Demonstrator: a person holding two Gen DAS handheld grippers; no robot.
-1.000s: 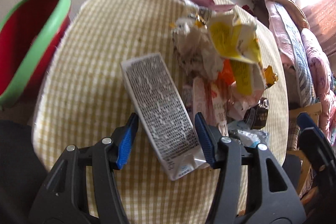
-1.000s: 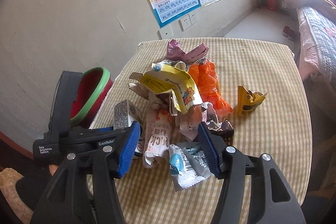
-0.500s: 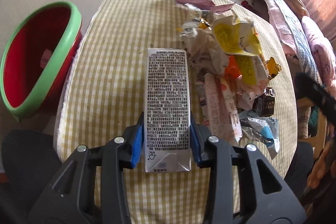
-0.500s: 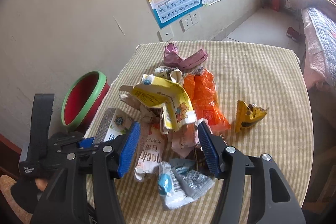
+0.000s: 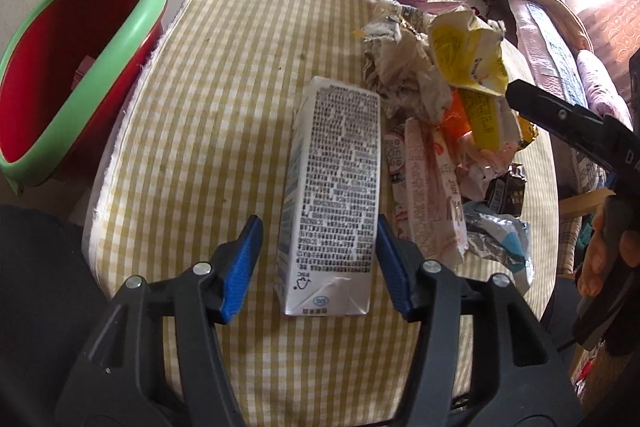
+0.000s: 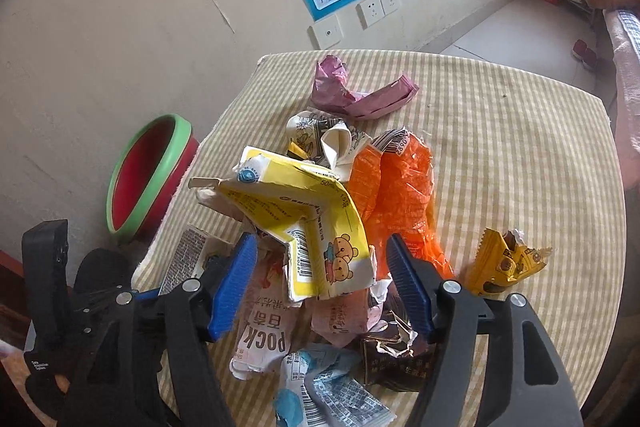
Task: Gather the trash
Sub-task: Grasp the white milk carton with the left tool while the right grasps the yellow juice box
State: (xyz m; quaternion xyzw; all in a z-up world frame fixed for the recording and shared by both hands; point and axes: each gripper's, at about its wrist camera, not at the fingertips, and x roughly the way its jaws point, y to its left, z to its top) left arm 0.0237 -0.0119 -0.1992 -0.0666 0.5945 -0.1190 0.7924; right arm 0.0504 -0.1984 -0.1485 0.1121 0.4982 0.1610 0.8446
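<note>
- The left gripper (image 5: 318, 265) points steeply down over the near edge of the checked table (image 5: 224, 99).
- Its jaws have just been opening. The white carton (image 5: 334, 187) lies flat between the blue pads (image 5: 242, 267). The left pad stands clear of it; the right pad sits just beside its edge, with no squeeze visible. The carton rests on the cloth, lengthwise away from the camera.
- The right gripper (image 6: 320, 283) tilts down over the trash pile (image 6: 340, 227) in the middle of the table.
- Its jaws have also been widening and stand apart, straddling the yellow carton (image 6: 304, 219) without pressing it.
- The red bin with a green rim (image 5: 68, 67) stands off the table's left side.
</note>
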